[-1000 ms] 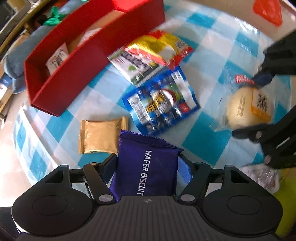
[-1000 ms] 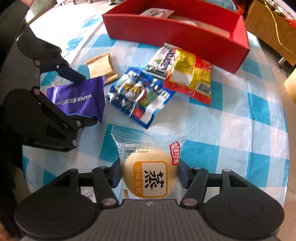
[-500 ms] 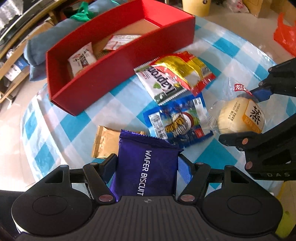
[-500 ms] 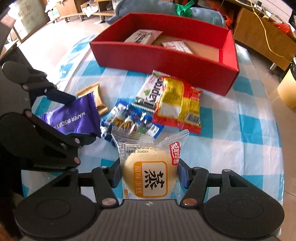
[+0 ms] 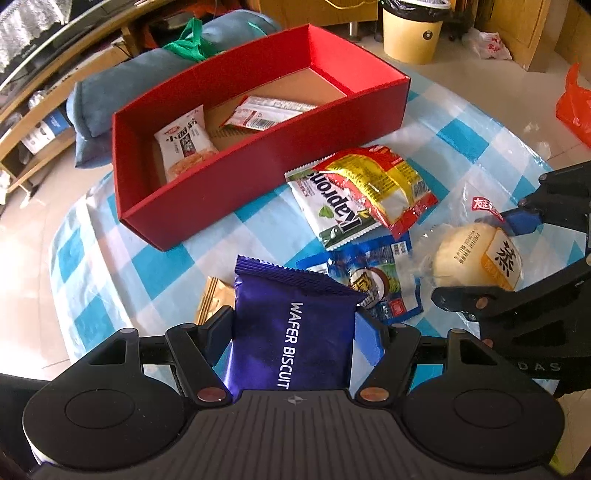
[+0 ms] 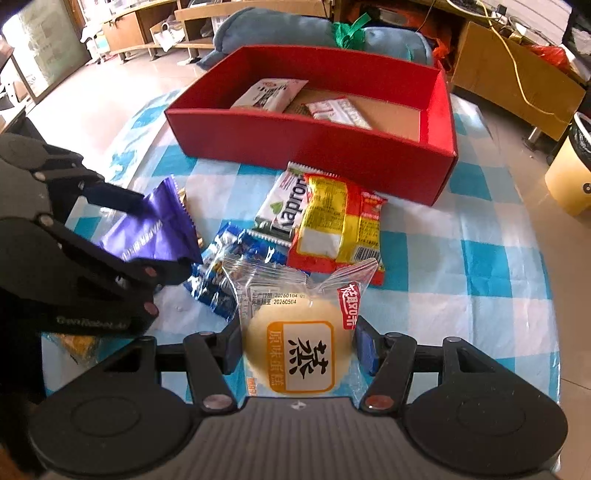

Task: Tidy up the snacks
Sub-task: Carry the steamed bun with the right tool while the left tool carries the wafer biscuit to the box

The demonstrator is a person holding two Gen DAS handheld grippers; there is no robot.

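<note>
My left gripper (image 5: 293,332) is shut on a purple wafer biscuit packet (image 5: 291,328) and holds it above the table; it also shows in the right wrist view (image 6: 147,236). My right gripper (image 6: 295,347) is shut on a clear-wrapped round yellow cake (image 6: 299,354), also seen in the left wrist view (image 5: 476,258). The red box (image 5: 258,162) stands ahead with two snack packets inside (image 5: 184,144) (image 5: 266,114). It also shows in the right wrist view (image 6: 314,144).
On the blue-checked tablecloth (image 6: 461,266) lie a green-white Kapron packet (image 5: 332,210), a yellow-red packet (image 5: 380,184), a blue packet (image 5: 380,280) and a gold packet (image 5: 212,302). A blue cushion (image 5: 147,85) lies behind the box. A yellow bin (image 5: 412,29) stands on the floor.
Both grippers have risen and tilted up with their snacks held. The red box now shows whole and nearer the middle of both views.
</note>
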